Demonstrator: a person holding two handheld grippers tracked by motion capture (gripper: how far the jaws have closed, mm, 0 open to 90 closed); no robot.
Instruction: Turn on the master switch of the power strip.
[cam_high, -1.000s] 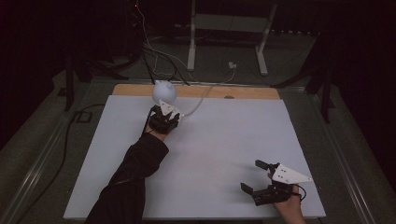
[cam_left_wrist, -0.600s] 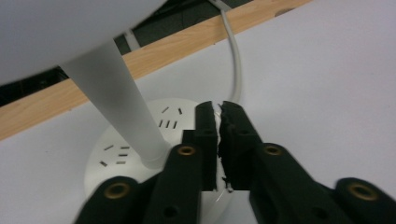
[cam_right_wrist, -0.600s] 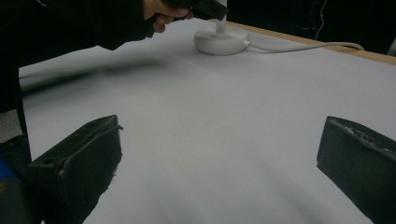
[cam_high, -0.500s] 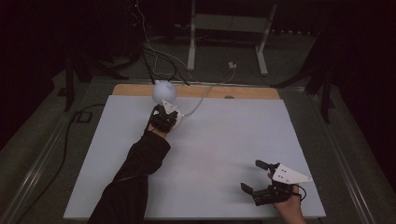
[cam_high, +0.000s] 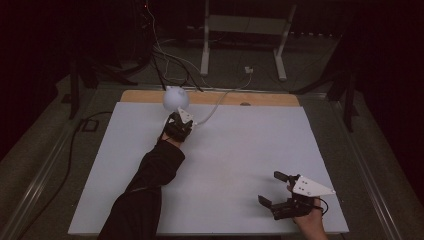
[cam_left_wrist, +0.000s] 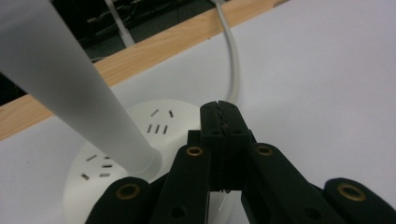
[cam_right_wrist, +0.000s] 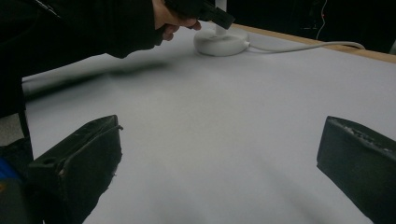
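1. Lamp (cam_high: 175, 98) stands at the counter's far left edge, white globe on top, round base (cam_left_wrist: 140, 154) flat on the counter (cam_high: 240, 165).
2. Left tool (cam_high: 179, 123) sits at the lamp base, jaws pressed together, tips over the base's top; nothing visibly clamped between them.
3. Right tool (cam_high: 280, 192) is near the front right corner, jaws wide apart, empty, well apart from the lamp.
4. No containers on the counter.
5. Left gripper view shows small slots in the base and the white stem (cam_left_wrist: 70, 79) rising just beside the closed jaws; the high view is too far off for these.
6. Right gripper view shows the base (cam_right_wrist: 222, 43) from low, with the sleeve (cam_right_wrist: 84, 28) and left hand (cam_right_wrist: 175, 21) above it.
7. White cable (cam_high: 220, 100) runs from the base off the back edge.
8. Counter is pale white sheet with a wood strip (cam_high: 250, 98) at the back; dark room, metal stand (cam_high: 245, 30) and cords on the floor behind.
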